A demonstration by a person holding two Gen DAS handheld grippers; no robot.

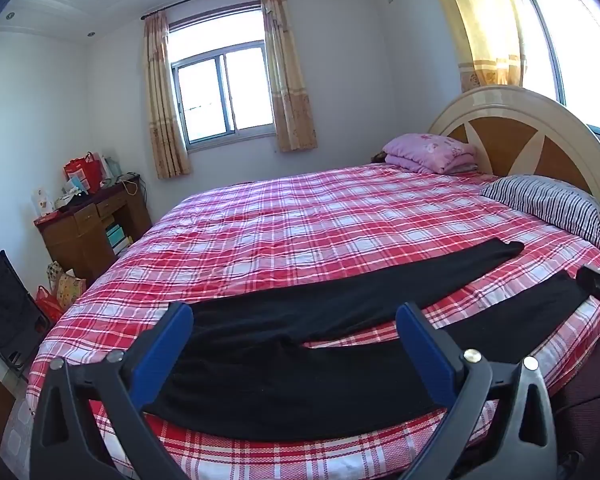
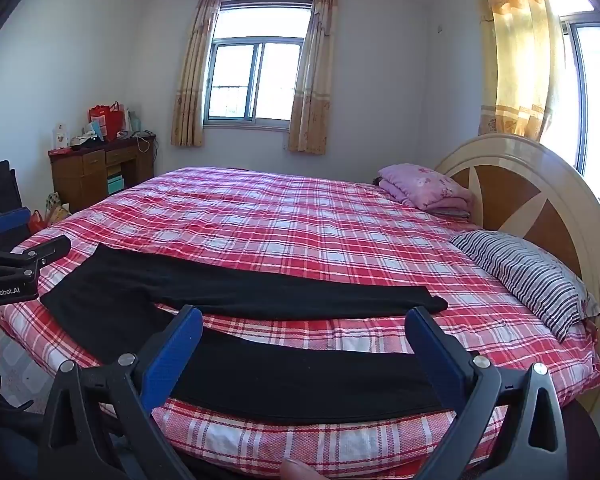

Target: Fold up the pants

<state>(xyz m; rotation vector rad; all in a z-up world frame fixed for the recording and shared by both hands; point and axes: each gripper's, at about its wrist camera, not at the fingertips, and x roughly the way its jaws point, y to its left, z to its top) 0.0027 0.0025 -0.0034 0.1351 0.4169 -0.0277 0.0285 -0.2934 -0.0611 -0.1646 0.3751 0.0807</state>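
Observation:
Black pants lie flat along the near edge of a bed with a red plaid sheet, waist to the left, two legs spread apart toward the right. My left gripper is open, held above the waist and crotch area, touching nothing. In the right wrist view the pants show both legs, the far one ending at mid-bed. My right gripper is open above the near leg, empty. The left gripper's body shows at the left edge there.
A striped pillow and a folded pink quilt lie by the round headboard on the right. A wooden desk with bags stands in the far left corner. A black chair stands left of the bed.

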